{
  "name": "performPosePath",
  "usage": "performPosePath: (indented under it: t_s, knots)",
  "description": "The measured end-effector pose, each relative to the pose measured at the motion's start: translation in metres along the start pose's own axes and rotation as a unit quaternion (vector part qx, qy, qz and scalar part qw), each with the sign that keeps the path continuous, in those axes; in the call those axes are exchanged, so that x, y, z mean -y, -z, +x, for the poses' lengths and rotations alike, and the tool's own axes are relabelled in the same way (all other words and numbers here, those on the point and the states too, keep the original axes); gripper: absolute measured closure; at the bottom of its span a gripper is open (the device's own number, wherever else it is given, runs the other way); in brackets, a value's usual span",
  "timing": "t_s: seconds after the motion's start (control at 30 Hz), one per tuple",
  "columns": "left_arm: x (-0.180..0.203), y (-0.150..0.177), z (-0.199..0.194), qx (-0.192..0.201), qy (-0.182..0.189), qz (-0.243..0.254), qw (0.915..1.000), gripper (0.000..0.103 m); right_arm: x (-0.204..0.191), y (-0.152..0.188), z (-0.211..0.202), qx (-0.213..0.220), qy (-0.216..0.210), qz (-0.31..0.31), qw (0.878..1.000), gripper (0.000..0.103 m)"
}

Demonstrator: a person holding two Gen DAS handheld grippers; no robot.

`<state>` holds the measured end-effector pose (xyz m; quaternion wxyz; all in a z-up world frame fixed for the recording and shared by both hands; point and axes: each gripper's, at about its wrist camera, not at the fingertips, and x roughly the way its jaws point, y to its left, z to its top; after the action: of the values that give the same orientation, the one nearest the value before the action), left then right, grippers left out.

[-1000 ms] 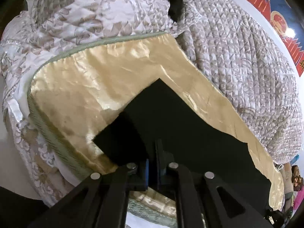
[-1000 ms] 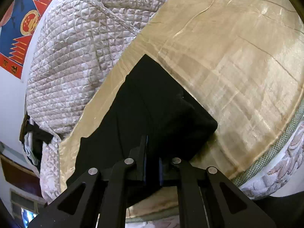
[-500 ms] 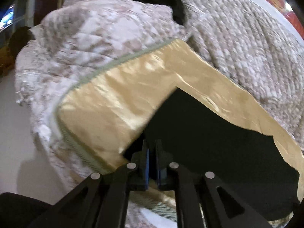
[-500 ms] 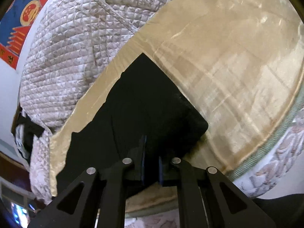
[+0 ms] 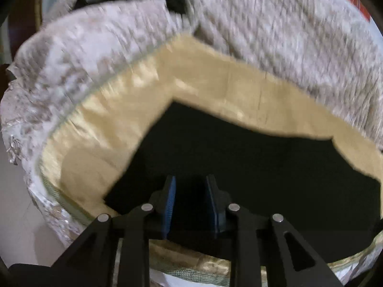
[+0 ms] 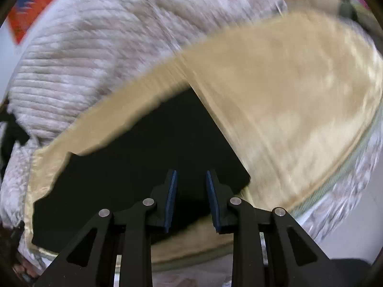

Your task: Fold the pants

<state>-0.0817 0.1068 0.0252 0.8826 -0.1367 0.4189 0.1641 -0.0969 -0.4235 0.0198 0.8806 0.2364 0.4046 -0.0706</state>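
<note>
We are letting go of the black pants (image 5: 239, 167) with both hands at once. A second ago each hand-held gripper was pinched shut on an edge of the cloth; now the jaws of the left hand-held gripper (image 5: 191, 186) are opening, and the blue pads (image 5: 170, 203) are standing a narrow way apart with dark fabric lying in the gap below them, no longer pressed. The right hand-held gripper (image 6: 191, 181) is doing the same: its jaws are opening, the gap is narrow, and the pants (image 6: 143, 167) show between the pads without being clamped.

The loose flap that was sticking up near the left gripper a second ago is now lying flat, so the garment is reading as one dark, roughly rectangular slab. It is resting on the gold satin bedspread (image 5: 100, 143) on the bed, near its front edge, with the quilted grey-white comforter (image 5: 287, 35) heaped behind it.

Both views are blurring, so we are moving as we release. We are judging that this fold has just been laid down and the cloth is staying where we put it; whether another fold is needed we cannot tell from here.
</note>
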Motion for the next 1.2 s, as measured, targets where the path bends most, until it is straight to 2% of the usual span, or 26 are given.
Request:
performPosePath:
  t_s: [0.07, 0.13, 0.27, 0.37, 0.47, 0.5, 0.57, 0.63, 0.7, 0.77, 0.9, 1.0, 1.1, 1.2]
  knots:
    - [0.006, -0.004, 0.001, 0.003, 0.009, 0.009, 0.9999, 0.075, -0.009, -0.007, -0.009, 0.027, 0.018, -0.026, 0.999, 0.079]
    - [0.022, -0.014, -0.001, 0.012, 0.03, 0.03, 0.999, 0.075, -0.019, -0.02, -0.009, 0.037, 0.0, -0.047, 0.998, 0.079]
    - [0.055, -0.04, 0.011, 0.021, 0.06, 0.081, 0.9947, 0.075, -0.054, -0.04, 0.02, 0.015, -0.04, -0.108, 0.993, 0.078]
    - [0.063, -0.057, 0.033, 0.019, 0.043, 0.096, 0.9943, 0.075, -0.072, -0.051, 0.051, -0.008, -0.04, -0.147, 0.988, 0.078]
    - [0.051, -0.065, 0.059, 0.004, -0.008, 0.085, 0.9963, 0.075, -0.073, -0.061, 0.072, -0.009, -0.015, -0.151, 0.988, 0.078]
    - [0.044, -0.062, 0.064, -0.003, -0.01, 0.076, 0.997, 0.075, -0.069, -0.065, 0.08, -0.008, -0.007, -0.148, 0.989, 0.078]
    - [0.038, -0.063, 0.064, 0.008, 0.002, 0.063, 0.998, 0.075, -0.051, -0.07, 0.089, -0.007, 0.027, -0.12, 0.992, 0.078]
    - [0.04, -0.062, 0.063, 0.013, -0.006, 0.068, 0.9976, 0.075, -0.037, -0.077, 0.088, 0.003, 0.025, -0.09, 0.996, 0.077]
    - [0.043, -0.06, 0.062, 0.016, -0.012, 0.066, 0.9976, 0.075, -0.033, -0.081, 0.085, 0.017, 0.062, -0.09, 0.994, 0.076]
    - [0.044, -0.06, 0.057, 0.019, -0.014, 0.063, 0.9978, 0.075, -0.03, -0.084, 0.084, 0.015, 0.06, -0.078, 0.995, 0.075]
    - [0.052, -0.054, 0.042, 0.03, 0.0, 0.063, 0.9975, 0.074, -0.05, -0.082, 0.065, 0.043, 0.042, -0.101, 0.993, 0.075]
    - [0.06, -0.046, 0.032, 0.041, 0.004, 0.076, 0.9962, 0.074, -0.082, -0.07, 0.043, 0.064, 0.02, -0.163, 0.984, 0.073]
    - [0.065, -0.034, 0.021, 0.04, 0.018, 0.085, 0.9954, 0.073, -0.103, -0.059, 0.039, 0.054, 0.006, -0.203, 0.978, 0.069]
    - [0.069, -0.017, 0.012, 0.038, 0.023, 0.095, 0.9945, 0.07, -0.115, -0.035, 0.038, 0.037, -0.008, -0.232, 0.972, 0.068]
